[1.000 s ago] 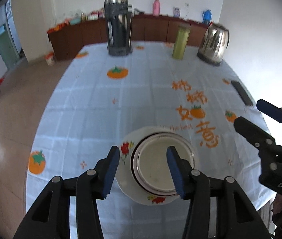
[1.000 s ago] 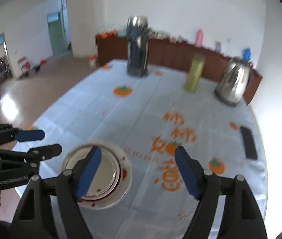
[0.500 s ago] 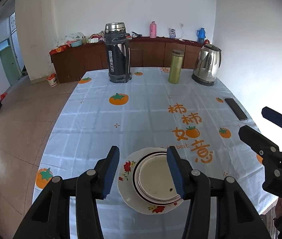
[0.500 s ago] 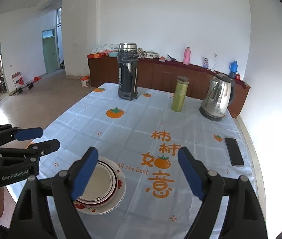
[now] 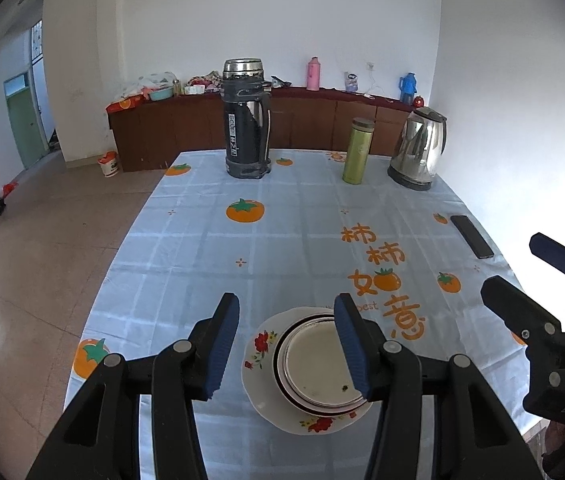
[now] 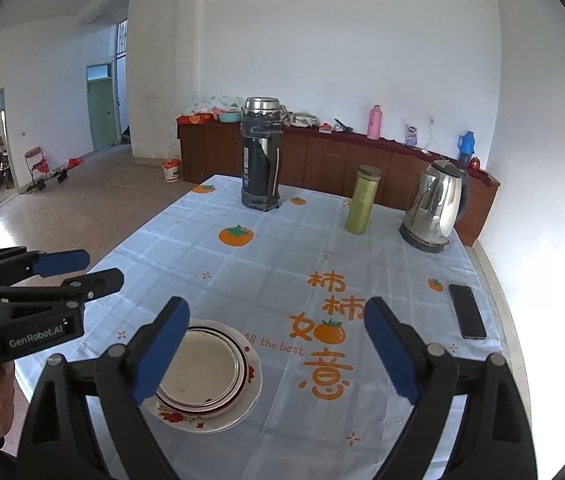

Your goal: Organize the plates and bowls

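A stack of dishes sits near the front edge of the table: a white floral plate (image 5: 260,364) at the bottom, a red-rimmed plate and a shallow metal bowl (image 5: 314,372) on top. The stack also shows in the right wrist view (image 6: 206,372). My left gripper (image 5: 288,346) is open and empty, raised above the stack's left part. My right gripper (image 6: 276,354) is open wide and empty, above the table to the right of the stack. Each gripper shows in the other's view: the right one (image 5: 530,276), the left one (image 6: 82,270).
A large dark thermos (image 5: 246,120), a green flask (image 5: 356,151) and a steel kettle (image 5: 420,148) stand at the table's far end. A black phone (image 5: 471,236) lies near the right edge. A wooden sideboard (image 6: 322,160) runs along the back wall.
Both grippers have risen and drawn back from the stack, so the views now look across the table more levelly. Both stay open and empty. The dishes have not moved.
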`<state>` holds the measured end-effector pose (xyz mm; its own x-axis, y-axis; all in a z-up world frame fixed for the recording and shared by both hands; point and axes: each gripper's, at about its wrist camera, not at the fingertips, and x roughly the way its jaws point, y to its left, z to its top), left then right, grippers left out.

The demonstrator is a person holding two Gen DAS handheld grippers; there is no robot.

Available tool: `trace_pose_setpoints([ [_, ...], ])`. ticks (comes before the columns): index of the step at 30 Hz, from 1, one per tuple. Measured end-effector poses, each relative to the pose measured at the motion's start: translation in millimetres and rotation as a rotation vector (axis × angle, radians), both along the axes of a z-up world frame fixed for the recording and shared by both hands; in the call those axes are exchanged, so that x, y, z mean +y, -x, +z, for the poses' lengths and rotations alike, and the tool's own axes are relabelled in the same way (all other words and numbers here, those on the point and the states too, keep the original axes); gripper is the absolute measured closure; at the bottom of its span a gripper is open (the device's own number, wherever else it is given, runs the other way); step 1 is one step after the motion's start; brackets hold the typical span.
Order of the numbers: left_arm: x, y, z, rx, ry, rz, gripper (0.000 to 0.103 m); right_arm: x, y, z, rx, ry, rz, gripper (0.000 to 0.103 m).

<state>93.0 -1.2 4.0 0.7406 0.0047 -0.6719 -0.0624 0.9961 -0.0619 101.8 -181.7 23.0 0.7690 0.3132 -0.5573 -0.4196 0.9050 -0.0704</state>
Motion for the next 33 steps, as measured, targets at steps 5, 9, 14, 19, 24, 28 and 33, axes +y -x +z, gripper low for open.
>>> trace_pose_setpoints([
  [5,-1,1,1,0.009,0.003,-0.010,0.051,0,0,-1,0.001,0.001,-0.001,0.011],
  [9,-3,1,1,0.012,-0.007,-0.018,0.051,0,1,-1,0.001,0.001,-0.002,0.011],
  [14,-4,-2,2,0.028,-0.008,-0.024,0.051,0,1,-2,0.000,0.002,0.000,0.011],
  [19,-4,-2,2,0.031,-0.008,-0.024,0.051,-1,1,-2,0.000,0.001,0.000,0.011],
  [24,-8,-5,3,0.031,-0.019,-0.042,0.050,-1,1,-2,0.002,0.000,-0.001,0.011],
  [28,-9,-7,3,0.030,-0.021,-0.053,0.050,-1,0,-2,0.000,0.000,-0.001,0.011],
  [33,-9,-11,2,0.037,-0.028,-0.043,0.050,-1,0,-2,0.002,-0.001,0.000,0.011],
])
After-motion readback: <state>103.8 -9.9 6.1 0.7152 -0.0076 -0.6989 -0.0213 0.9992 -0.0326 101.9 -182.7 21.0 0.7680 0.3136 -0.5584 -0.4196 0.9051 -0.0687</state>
